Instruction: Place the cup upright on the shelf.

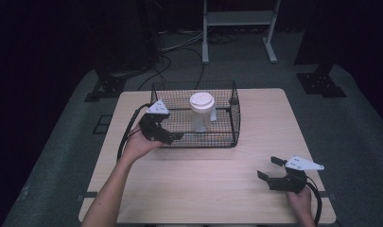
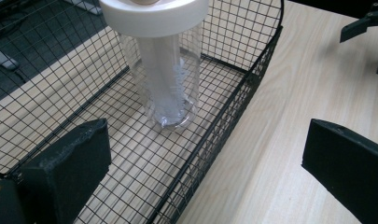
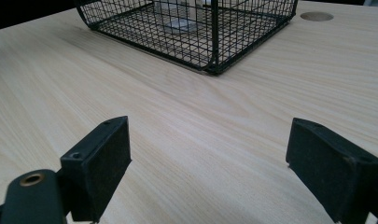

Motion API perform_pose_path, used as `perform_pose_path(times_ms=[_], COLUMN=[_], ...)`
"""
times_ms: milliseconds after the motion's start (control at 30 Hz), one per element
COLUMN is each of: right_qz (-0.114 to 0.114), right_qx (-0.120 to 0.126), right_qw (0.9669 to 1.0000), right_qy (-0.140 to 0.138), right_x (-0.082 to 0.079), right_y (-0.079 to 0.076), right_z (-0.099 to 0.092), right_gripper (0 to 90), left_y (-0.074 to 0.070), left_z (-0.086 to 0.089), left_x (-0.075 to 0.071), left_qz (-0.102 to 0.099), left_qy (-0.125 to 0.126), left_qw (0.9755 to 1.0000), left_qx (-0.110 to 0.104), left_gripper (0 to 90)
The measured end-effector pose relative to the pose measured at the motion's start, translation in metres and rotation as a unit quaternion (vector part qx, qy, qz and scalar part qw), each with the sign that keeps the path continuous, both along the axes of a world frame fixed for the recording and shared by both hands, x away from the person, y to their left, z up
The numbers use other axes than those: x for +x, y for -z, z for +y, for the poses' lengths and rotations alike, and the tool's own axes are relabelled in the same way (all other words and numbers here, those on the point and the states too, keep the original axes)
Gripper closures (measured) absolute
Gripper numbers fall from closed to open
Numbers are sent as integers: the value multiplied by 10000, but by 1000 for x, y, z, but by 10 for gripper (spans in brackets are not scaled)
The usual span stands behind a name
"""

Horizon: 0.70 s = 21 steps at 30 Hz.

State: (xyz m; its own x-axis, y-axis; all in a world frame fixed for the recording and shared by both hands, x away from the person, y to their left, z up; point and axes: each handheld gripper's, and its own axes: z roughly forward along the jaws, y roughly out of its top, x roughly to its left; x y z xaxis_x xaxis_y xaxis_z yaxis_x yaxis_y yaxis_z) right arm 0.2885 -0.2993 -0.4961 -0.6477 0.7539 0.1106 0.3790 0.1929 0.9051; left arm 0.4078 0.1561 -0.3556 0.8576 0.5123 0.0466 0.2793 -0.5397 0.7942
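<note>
A black wire basket (image 1: pixel 235 124) stands on the far middle of the wooden table (image 1: pixel 213 175). Inside it a clear plastic bottle (image 1: pixel 200 113) with a white lid stands upright. My left gripper (image 1: pixel 176 137) is open at the basket's near left corner. In the left gripper view one jaw is over the basket floor and the other is outside the basket wall (image 2: pixel 214 140), with the bottle (image 2: pixel 165 79) ahead of them. My right gripper (image 1: pixel 268 168) is open and empty over the table's near right part, and the basket (image 3: pixel 210 35) lies well beyond its jaws.
A round hole (image 3: pixel 316 17) is cut in the tabletop past the basket. The right gripper (image 2: pixel 368 23) shows far off in the left gripper view. Beyond the table are grey floor, cables and a white frame stand (image 1: pixel 239 28).
</note>
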Motion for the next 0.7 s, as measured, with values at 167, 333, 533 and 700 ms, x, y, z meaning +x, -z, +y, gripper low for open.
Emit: perform_pose_path(times_ms=[167, 333, 533, 700], right_qz=[24, 15, 25, 22], right_qx=[-6, -14, -12, -23], right_qw=[10000, 10000, 10000, 10000], right_qy=[-1, -2, 3, 1], right_x=[0, 0, 0, 0], right_y=[0, 0, 0, 0], right_z=[0, 0, 1, 1], right_gripper=[128, 128, 128, 128], left_y=[3, 6, 8, 10], left_z=[1, 1, 1, 2], left_x=[-7, -15, -24, -32], left_qz=[-12, -40, -51, -66], left_qy=[50, 101, 166, 196], left_qw=[10000, 9999, 9998, 9998], left_qx=[16, 3, -39, -68], left_gripper=[3, 3, 3, 2])
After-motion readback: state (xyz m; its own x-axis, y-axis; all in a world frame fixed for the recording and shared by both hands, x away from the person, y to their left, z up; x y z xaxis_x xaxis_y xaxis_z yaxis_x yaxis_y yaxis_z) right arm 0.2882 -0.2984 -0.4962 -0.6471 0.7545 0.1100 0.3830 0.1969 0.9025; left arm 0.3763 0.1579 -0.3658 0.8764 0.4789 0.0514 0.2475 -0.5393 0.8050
